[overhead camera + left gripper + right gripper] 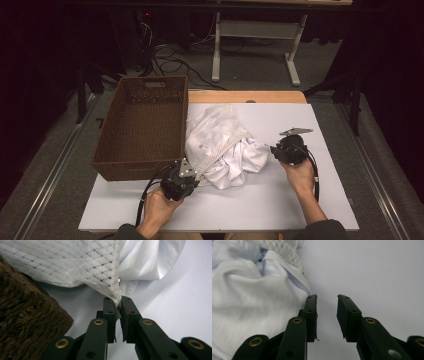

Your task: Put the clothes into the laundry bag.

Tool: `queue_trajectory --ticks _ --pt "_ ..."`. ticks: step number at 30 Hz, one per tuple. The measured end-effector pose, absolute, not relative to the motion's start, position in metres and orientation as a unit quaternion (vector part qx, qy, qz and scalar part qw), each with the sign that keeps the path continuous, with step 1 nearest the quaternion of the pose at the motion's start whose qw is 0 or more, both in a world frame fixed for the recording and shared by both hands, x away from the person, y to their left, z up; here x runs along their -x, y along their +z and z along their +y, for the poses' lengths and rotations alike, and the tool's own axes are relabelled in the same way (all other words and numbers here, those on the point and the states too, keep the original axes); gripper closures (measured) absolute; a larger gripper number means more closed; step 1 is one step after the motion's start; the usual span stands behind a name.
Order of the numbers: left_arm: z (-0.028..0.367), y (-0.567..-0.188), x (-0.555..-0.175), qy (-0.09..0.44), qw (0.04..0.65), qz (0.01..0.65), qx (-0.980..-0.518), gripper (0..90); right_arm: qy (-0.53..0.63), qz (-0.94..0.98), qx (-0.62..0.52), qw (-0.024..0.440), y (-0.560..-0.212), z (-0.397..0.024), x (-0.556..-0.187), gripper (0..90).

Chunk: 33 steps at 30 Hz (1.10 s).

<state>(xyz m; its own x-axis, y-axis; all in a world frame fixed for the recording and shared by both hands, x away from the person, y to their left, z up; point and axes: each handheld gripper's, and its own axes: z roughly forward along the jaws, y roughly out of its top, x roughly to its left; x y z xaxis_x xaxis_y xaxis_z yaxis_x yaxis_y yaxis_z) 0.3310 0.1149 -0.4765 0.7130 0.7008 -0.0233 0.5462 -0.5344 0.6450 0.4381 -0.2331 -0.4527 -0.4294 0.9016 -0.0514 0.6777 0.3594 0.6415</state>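
A crumpled white garment (225,147) lies on the tabletop (280,200), just beside the brown woven basket (142,125) and touching its right wall. The work is judged to be at an early stage: the garment is still bunched, neither spread nor folded, and nothing has been put away. A lacy edge of it is pinched between the closed jaws of the left hand-held gripper (118,305) — the grip is plain in the left gripper view. The right hand-held gripper (326,308) stands with its jaws apart and nothing between them, beside the smooth part of the cloth (no contact can be made out). The basket holds nothing as far as its inside shows.
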Motion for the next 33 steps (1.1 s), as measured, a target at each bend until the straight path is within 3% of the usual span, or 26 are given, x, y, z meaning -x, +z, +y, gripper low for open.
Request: queue_trajectory --ticks 4,8,12,17,28,33 --pt "0.113 -0.477 -0.331 0.114 0.326 0.356 -0.869 83.1 0.276 0.811 -0.480 0.187 -0.459 -0.225 -0.442 67.4" --pt "0.115 -0.476 -0.332 0.109 0.340 0.352 -0.865 83.0 0.337 0.831 -0.409 0.170 -0.452 -0.201 -0.429 77.1" --pt "0.113 -0.475 -0.330 0.106 0.344 0.346 -0.866 83.0 0.328 0.873 -0.330 0.148 -0.449 -0.167 -0.417 81.2" --pt "0.114 -0.475 -0.330 0.107 0.340 0.349 -0.867 83.1 0.307 0.893 -0.296 0.141 -0.449 -0.144 -0.417 78.7" --pt "0.113 -0.477 -0.331 0.109 0.331 0.351 -0.869 83.1 0.330 0.826 -0.414 0.194 -0.423 -0.209 -0.418 76.7" --pt "0.111 -0.478 -0.331 0.107 0.330 0.350 -0.870 83.0 0.283 0.824 -0.444 0.209 -0.435 -0.227 -0.426 76.7"
